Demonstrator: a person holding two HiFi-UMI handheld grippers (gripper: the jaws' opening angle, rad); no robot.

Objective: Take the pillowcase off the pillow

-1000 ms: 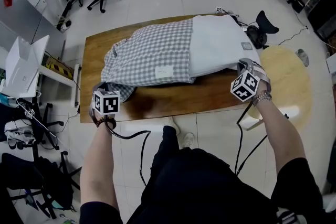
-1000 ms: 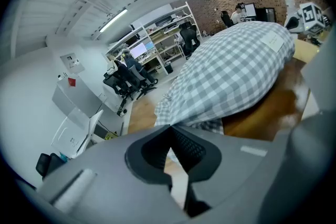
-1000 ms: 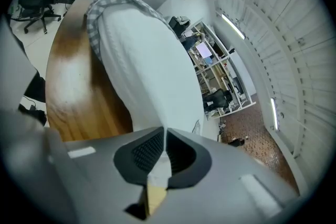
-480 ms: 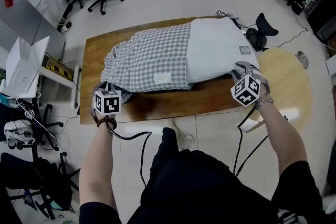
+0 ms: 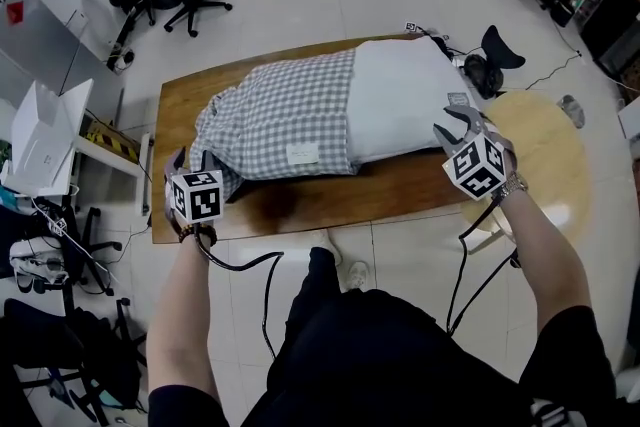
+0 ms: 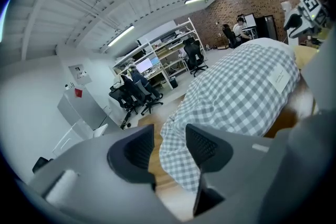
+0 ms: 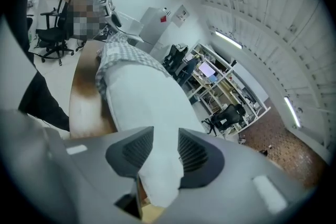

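As it is lifting off the left end, left tool (image 6: 170,148): its jaws are standing about half apart, having just been opening from a tight close. It is holding nothing, and checked cloth is showing through the gap, lying loose beyond the pads.
Grey-and-white checked fabric pillowcase (image 5: 285,110): it is covering the left and middle of the pillow. Its open hem is ending partway along, and its left end is bunching on the bench near the left tool.
Brown wooden bench (image 5: 330,200): it is carrying pillow and case lengthwise, left to right.
Plump white pillow (image 5: 400,95): its right part is lying bare, sticking out of the case toward the right tool.
Right tool (image 7: 165,152): its jaws have likewise just been opening and are standing roughly half wide. The pillow's white corner is sitting between the pads, but they are not clamping it.
Change: a second ago both tools were sitting lower and closed, one at each end. Now both are releasing and rising.
Meaning for the task: one pull is probably finishing. The case is only partly off, so fresh grips on cloth and pillow are likely coming next.
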